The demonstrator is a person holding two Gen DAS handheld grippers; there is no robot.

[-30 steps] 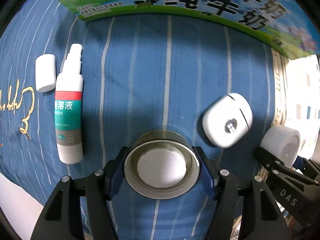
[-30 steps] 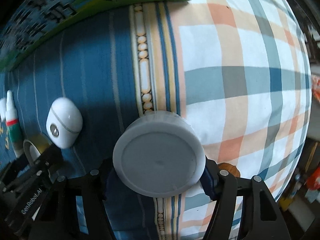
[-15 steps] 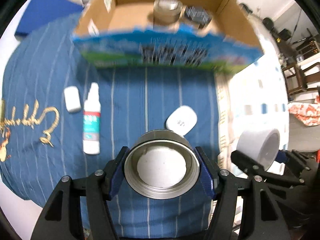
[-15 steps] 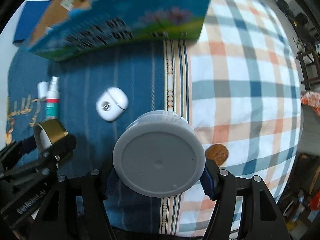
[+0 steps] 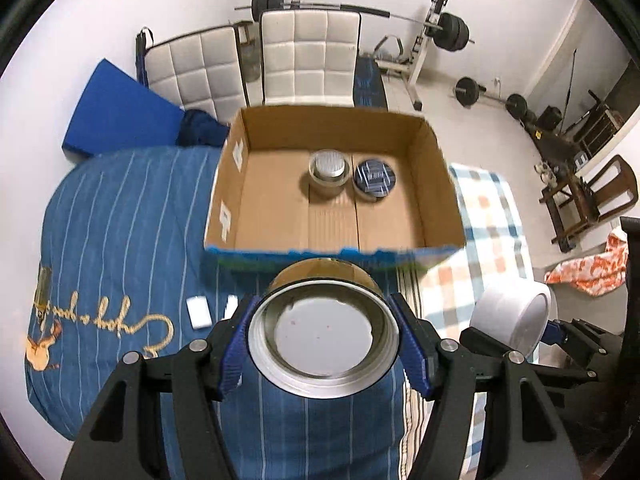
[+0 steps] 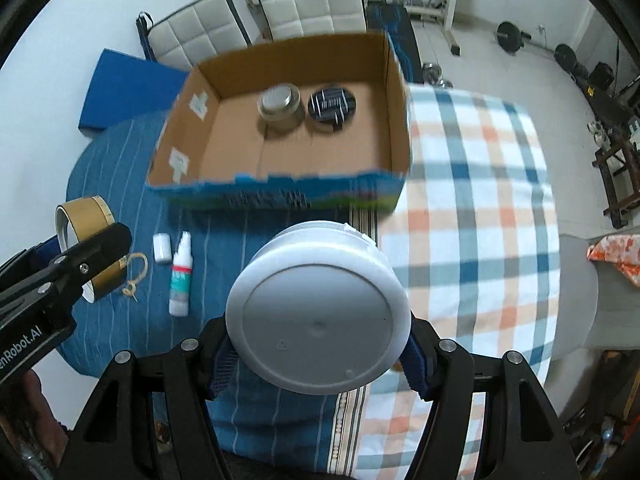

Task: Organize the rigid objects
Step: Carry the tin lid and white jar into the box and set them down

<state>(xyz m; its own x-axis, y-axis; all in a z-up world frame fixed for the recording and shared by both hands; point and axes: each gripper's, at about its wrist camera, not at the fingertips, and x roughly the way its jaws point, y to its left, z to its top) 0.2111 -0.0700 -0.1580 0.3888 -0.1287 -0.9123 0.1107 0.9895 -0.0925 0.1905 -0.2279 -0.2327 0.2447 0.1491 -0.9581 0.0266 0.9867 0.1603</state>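
Observation:
My left gripper (image 5: 324, 344) is shut on a gold tin (image 5: 323, 332), held high above the blue striped cloth, just short of the open cardboard box (image 5: 436, 168). My right gripper (image 6: 318, 356) is shut on a white round jar (image 6: 318, 312), also raised in front of the box (image 6: 396, 92). The box holds a silver-lidded jar (image 5: 329, 170) and a dark round tin (image 5: 374, 179). The gold tin also shows at the left of the right wrist view (image 6: 86, 240); the white jar shows at the right of the left wrist view (image 5: 512, 316).
A spray bottle (image 6: 181, 274) and its white cap (image 6: 162, 248) lie on the blue cloth (image 6: 120, 184) left of the jar. A checked cloth (image 6: 480, 200) covers the right side. White chairs (image 5: 304, 60) and gym weights stand behind the box.
Both grippers have risen well above the bed with their loads and tilted up, so the inside of the box has come into view. The white earbud case is out of sight.

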